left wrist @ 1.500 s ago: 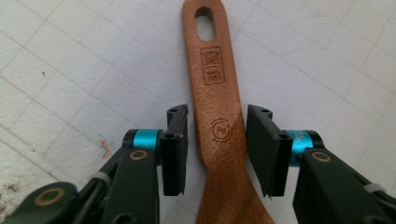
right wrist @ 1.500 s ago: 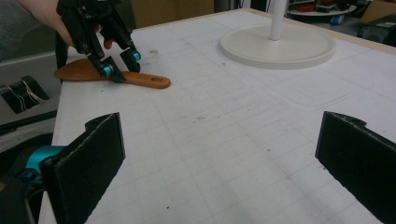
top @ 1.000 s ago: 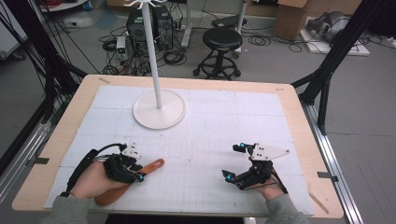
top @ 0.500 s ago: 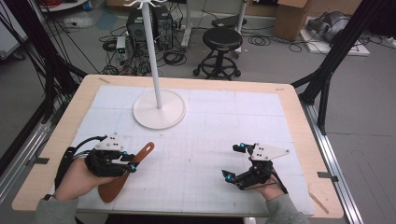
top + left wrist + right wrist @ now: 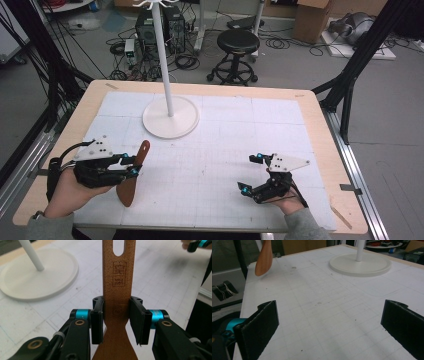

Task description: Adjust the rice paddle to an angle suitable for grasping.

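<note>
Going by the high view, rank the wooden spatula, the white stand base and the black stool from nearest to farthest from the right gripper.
From the right gripper:
1. Wooden spatula, off to the left, held in the left gripper.
2. White stand base, farther back and to the left on the table.
3. Black stool, on the floor beyond the table's far edge.

The scene is evenly and brightly lit from overhead; only soft shadows are cast. The high view is softly blurred. Near jaws are rendered slightly unfocused.
</note>
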`<action>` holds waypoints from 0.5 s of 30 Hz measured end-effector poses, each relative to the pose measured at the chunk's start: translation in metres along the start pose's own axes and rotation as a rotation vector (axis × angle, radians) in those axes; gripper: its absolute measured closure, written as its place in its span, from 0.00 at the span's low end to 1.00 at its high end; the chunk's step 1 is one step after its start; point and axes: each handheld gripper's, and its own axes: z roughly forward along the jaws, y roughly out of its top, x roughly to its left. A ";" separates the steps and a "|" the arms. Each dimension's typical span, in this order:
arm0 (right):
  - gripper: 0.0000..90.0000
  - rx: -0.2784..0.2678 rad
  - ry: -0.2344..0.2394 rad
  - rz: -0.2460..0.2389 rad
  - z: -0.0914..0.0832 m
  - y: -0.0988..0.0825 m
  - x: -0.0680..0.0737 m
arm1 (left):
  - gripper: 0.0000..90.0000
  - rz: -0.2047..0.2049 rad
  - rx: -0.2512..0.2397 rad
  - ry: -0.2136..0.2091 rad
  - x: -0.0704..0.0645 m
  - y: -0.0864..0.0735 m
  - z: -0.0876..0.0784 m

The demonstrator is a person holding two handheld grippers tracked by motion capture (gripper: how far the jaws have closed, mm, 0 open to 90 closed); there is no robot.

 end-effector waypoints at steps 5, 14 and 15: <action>0.00 0.001 -0.001 0.002 0.000 0.000 0.000 | 0.72 -0.005 -0.038 -0.005 0.001 0.000 -0.003; 0.00 0.004 -0.001 0.003 -0.001 0.000 0.000 | 0.72 -0.025 -0.094 -0.035 0.008 -0.003 -0.006; 0.00 0.000 -0.002 0.004 -0.001 0.000 0.000 | 0.72 -0.029 -0.105 -0.038 0.008 -0.003 -0.006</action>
